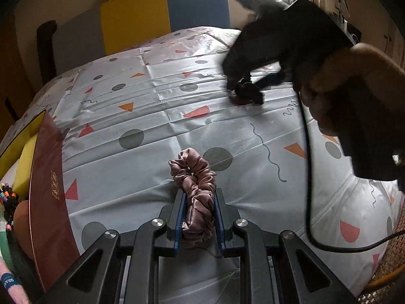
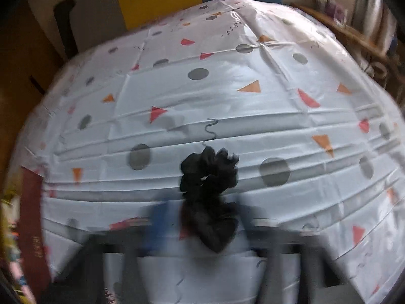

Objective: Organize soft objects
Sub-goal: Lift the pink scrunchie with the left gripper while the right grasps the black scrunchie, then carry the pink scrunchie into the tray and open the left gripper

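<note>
A dusty-pink satin scrunchie (image 1: 195, 174) lies on the patterned tablecloth (image 1: 141, 101), and my left gripper (image 1: 198, 195) is shut on its near half, blue pads pressing both sides. Farther back on the right, my right gripper (image 1: 243, 86) reaches down onto a black scrunchie (image 1: 249, 93). The right wrist view is blurred. In it the black scrunchie (image 2: 210, 172) sits between the smeared fingers of the right gripper (image 2: 202, 217), pinched at its near end while the rest rests on the cloth.
An open maroon box (image 1: 48, 177) stands at the table's left edge, holding a yellow sponge (image 1: 27, 157) and coloured hair ties (image 1: 8, 197). A yellow and blue chair back (image 1: 164, 12) is behind the table. A person's hand (image 1: 354, 76) and a black cable (image 1: 307, 177) hang at the right.
</note>
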Motion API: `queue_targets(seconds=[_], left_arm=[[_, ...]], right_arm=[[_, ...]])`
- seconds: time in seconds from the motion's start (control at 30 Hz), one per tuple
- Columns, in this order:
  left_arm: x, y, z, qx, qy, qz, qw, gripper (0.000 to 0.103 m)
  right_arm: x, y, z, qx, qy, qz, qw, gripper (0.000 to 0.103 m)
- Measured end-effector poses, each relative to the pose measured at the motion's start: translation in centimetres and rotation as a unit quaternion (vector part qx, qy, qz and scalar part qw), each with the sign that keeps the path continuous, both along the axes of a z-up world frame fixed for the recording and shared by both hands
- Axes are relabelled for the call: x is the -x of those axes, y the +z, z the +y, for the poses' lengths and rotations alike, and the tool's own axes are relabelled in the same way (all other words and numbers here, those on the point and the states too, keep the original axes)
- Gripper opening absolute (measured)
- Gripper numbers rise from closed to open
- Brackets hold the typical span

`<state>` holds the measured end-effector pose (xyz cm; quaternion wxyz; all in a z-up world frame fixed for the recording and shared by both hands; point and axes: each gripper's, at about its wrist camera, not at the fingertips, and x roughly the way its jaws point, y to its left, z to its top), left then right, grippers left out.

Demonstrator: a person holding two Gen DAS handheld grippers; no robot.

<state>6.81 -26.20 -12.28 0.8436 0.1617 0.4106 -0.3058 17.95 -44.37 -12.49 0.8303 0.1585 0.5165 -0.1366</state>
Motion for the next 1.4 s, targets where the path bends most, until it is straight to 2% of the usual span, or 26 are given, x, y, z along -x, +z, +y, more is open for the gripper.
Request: queue_targets(seconds=[0.13,0.27,0.33,0.43,0.63,0.77,0.87,1.2,1.4], left_arm=[[-0.2,0.0,0.2,0.007,0.000,0.005,1.0000,0.020],[-0.2,-0.1,0.2,0.007,0.003,0.000,1.0000,0.020],[-0.2,-0.1,0.1,0.006,0.004,-0.001,1.0000,0.020],[-0.1,0.0,0.0,-0.001,0.003,0.002,1.0000,0.020],[-0.5,1.1,-0.3,-0.004,0.008,0.027,0.9996,0.019],[0.7,3.0,0.1,0.006,0.004,0.012,0.9999,0.019],[1.3,4.7,0.7,0.017,0.007,-0.001,0.9998,0.019],[2.3,10.3,4.4,0.058,0.042,-0.025,0.9971,0.019],[2.2,12.2,7.6,0.071,0.074,-0.035,0.9941,0.019]], right_arm=[[1.6,1.2,1.0,-0.010,0.035,-0.011,0.999,0.010],[4.7,2.2,2.7,-0.054,0.073,-0.013,0.996,0.012],[6.1,1.7,3.9,-0.056,0.094,-0.007,0.994,0.012],[6.8,-0.3,4.7,-0.054,0.098,0.014,0.994,0.012],[7.1,-0.5,4.3,-0.063,0.099,-0.002,0.993,0.012],[7.3,-0.5,3.9,-0.075,0.099,-0.006,0.992,0.012],[7.5,-0.5,4.1,-0.063,0.109,-0.008,0.992,0.012],[7.3,-0.5,5.2,-0.025,0.133,-0.014,0.991,0.013],[7.4,-0.6,5.2,-0.018,0.136,-0.019,0.990,0.013]])
